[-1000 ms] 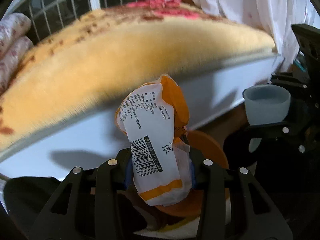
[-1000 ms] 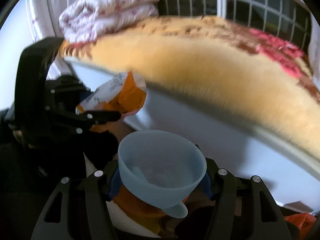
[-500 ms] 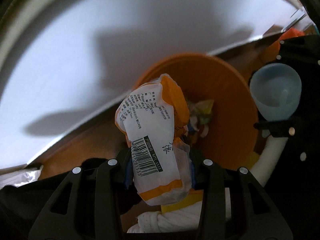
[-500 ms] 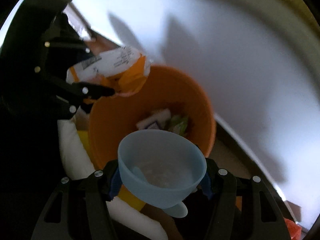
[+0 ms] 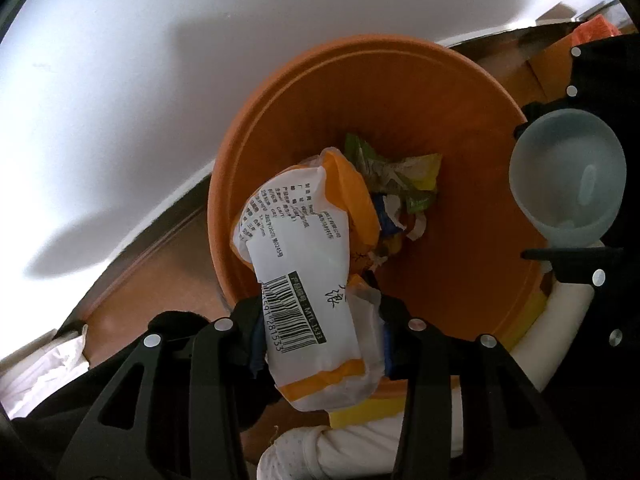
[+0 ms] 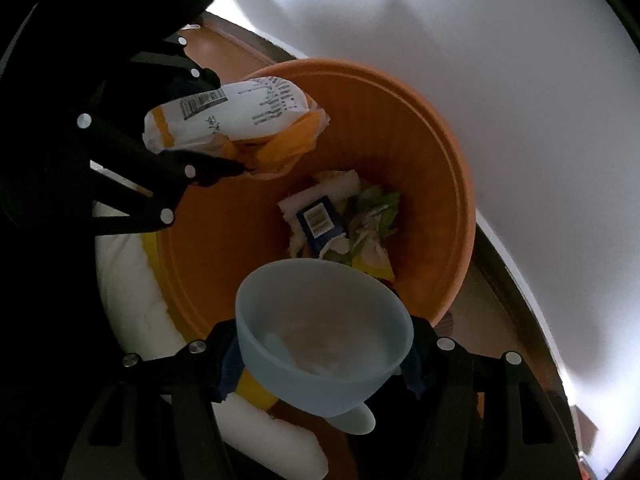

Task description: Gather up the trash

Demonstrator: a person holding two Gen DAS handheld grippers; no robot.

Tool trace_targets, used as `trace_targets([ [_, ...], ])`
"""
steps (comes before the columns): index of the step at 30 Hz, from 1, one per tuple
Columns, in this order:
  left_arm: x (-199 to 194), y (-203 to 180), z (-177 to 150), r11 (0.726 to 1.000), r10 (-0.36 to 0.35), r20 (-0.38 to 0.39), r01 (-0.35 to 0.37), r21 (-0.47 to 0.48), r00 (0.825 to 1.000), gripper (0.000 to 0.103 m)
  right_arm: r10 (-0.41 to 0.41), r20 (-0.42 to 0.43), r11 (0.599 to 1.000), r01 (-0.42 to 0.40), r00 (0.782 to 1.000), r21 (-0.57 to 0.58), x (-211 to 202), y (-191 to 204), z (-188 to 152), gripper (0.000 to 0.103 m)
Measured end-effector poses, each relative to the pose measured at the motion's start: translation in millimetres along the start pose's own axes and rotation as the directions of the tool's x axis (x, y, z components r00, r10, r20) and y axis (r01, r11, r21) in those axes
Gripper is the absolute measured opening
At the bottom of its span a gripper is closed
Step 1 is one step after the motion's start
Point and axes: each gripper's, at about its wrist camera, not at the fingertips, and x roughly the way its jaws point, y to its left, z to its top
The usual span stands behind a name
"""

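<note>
An orange bin point(image 5: 460, 120) stands on the floor below both grippers, with several crumpled wrappers point(image 5: 400, 184) at its bottom. My left gripper point(image 5: 320, 320) points straight down over the bin's near rim. A white and orange snack wrapper with a barcode point(image 5: 304, 264) is still pinched between its pads, and its jaws are opening. In the right wrist view that wrapper point(image 6: 224, 116) hangs over the bin's left rim point(image 6: 420, 140). My right gripper point(image 6: 324, 356) is shut on a pale blue plastic cup point(image 6: 324, 332), mouth toward the camera, above the bin's near edge.
A white panel point(image 5: 160, 60) rises right behind the bin. Brown wood floor point(image 5: 160, 272) runs along its foot. A white padded thing with a yellow band point(image 6: 128, 280) lies against the bin. Crumpled white material point(image 5: 48, 364) sits at the lower left.
Both grippers tipped from facing the bed to pointing down and sank toward the orange bin, which now fills both views. Wrapper and cup stayed between their fingers.
</note>
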Motion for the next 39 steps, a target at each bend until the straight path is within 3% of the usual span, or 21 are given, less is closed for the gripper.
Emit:
trace_targets([
  [3, -1.2, 3.0, 0.9, 1.0, 0.012, 0.0, -0.012, -0.003, 1.0, 0.057, 0.01, -0.007, 1.0, -0.01, 1.0, -0.003, 2.7, -0.2, 2.8, 0.07],
  [4, -6.3, 0.9, 2.3, 1.0, 0.022, 0.007, -0.022, -0.006, 1.0, 0.063, -0.001, -0.005, 1.0, 0.001, 1.0, 0.001, 2.0, 0.4, 2.5, 0.084],
  [7, -12.4, 2.6, 1.6, 0.999, 0.027, 0.018, -0.027, -0.021, 0.999, 0.073, -0.004, 0.006, 1.0, 0.004, 1.0, 0.002, -5.0, 1.6, -0.3, 0.087],
  [16, -31.6, -8.0, -4.2, 1.0, 0.022, 0.06, -0.021, -0.006, 0.998, 0.074, -0.027, 0.078, 0.998, 0.023, 0.997, 0.064, -59.7, 0.2, -30.7, 0.087],
  [20, -72.0, -8.6, -11.8, 1.0, 0.03, 0.149, -0.03, 0.001, 0.988, 0.074, -0.061, 0.161, 0.996, 0.051, 0.985, 0.067, -105.1, 8.2, -50.2, 0.088],
  [22, -105.2, -8.8, -14.3, 1.0, 0.03, 0.219, -0.028, -0.011, 0.975, 0.074, -0.099, 0.245, 0.994, 0.085, 0.964, 0.07, -141.5, 15.3, -59.1, 0.094],
  [23, -122.2, -6.5, -18.2, 0.999, 0.034, 0.262, -0.029, -0.02, 0.964, 0.074, -0.133, 0.305, 0.99, 0.113, 0.943, 0.08, -163.3, 18.3, -63.7, 0.098],
  [24, -147.9, -2.2, -23.3, 0.999, 0.044, 0.331, -0.034, -0.035, 0.943, 0.074, -0.164, 0.361, 0.986, 0.139, 0.918, 0.096, -182.6, 19.2, -68.3, 0.097],
  [25, -167.2, 0.1, -19.3, 0.998, 0.056, 0.38, -0.039, -0.051, 0.923, 0.078, -0.204, 0.434, 0.978, 0.165, 0.878, 0.127, -207.7, 19.3, -70.1, 0.097],
  [26, -185.9, 4.9, -20.8, 0.996, 0.073, 0.429, -0.046, -0.073, 0.9, 0.085, -0.235, 0.483, 0.971, 0.179, 0.844, 0.161, -224.9, 19.5, -72.2, 0.097],
  [27, -211.8, 11.9, -21.9, 0.992, 0.108, 0.498, -0.061, -0.108, 0.86, 0.087, -0.269, 0.53, 0.961, 0.188, 0.805, 0.201, -241.7, 17.3, -73.3, 0.098],
  [28, -228.5, 16.0, -21.1, 0.989, 0.131, 0.544, -0.07, -0.131, 0.829, 0.091, -0.318, 0.588, 0.945, 0.194, 0.744, 0.265, -261.3, 12.8, -74.0, 0.098],
  [29, -249.6, 22.5, -18.6, 0.982, 0.17, 0.599, -0.084, -0.168, 0.782, 0.092, -0.357, 0.621, 0.929, 0.198, 0.698, 0.312, -273.3, 7.5, -73.2, 0.098],
  [30, -260.7, 26.4, -16.9, 0.975, 0.204, 0.623, -0.097, -0.201, 0.756, 0.092, -0.411, 0.646, 0.905, 0.207, 0.643, 0.371, -286.2, 1.7, -71.2, 0.098],
  [31, -274.9, 33.2, -12.3, 0.963, 0.246, 0.646, -0.107, -0.247, 0.723, 0.092, -0.49, 0.66, 0.864, 0.217, 0.569, 0.454, -299.2, -4.5, -67.5, 0.098],
  [33, -294.9, 43.8, 0.2, 0.938, 0.317, 0.68, -0.111, -0.33, 0.661, 0.092, -0.601, 0.649, 0.789, 0.213, 0.466, 0.577, -313.0, -16.8, -56.9, 0.098],
  [34, -299.7, 50.4, 4.4, 0.924, 0.349, 0.686, -0.112, -0.365, 0.639, 0.092, -0.642, 0.636, 0.752, 0.192, 0.428, 0.63, -315.1, -25.1, -47.8, 0.098],
  [36, -306.2, 57.7, 17.2, 0.892, 0.414, 0.686, -0.118, -0.435, 0.598, 0.093, -0.694, 0.612, 0.696, 0.134, 0.381, 0.706, -314.1, -39.6, -32.8, 0.098],
  [37, -308.5, 63.0, 27.3, 0.869, 0.454, 0.679, -0.119, -0.481, 0.577, 0.093, -0.706, 0.602, 0.678, 0.111, 0.372, 0.727, -312.5, -48.5, -27.8, 0.098],
  [39, -306.6, 74.0, 36.0, 0.852, 0.477, 0.679, -0.104, -0.513, 0.558, 0.093, -0.733, 0.577, 0.641, 0.083, 0.359, 0.763, -306.9, -62.0, -12.7, 0.098],
])
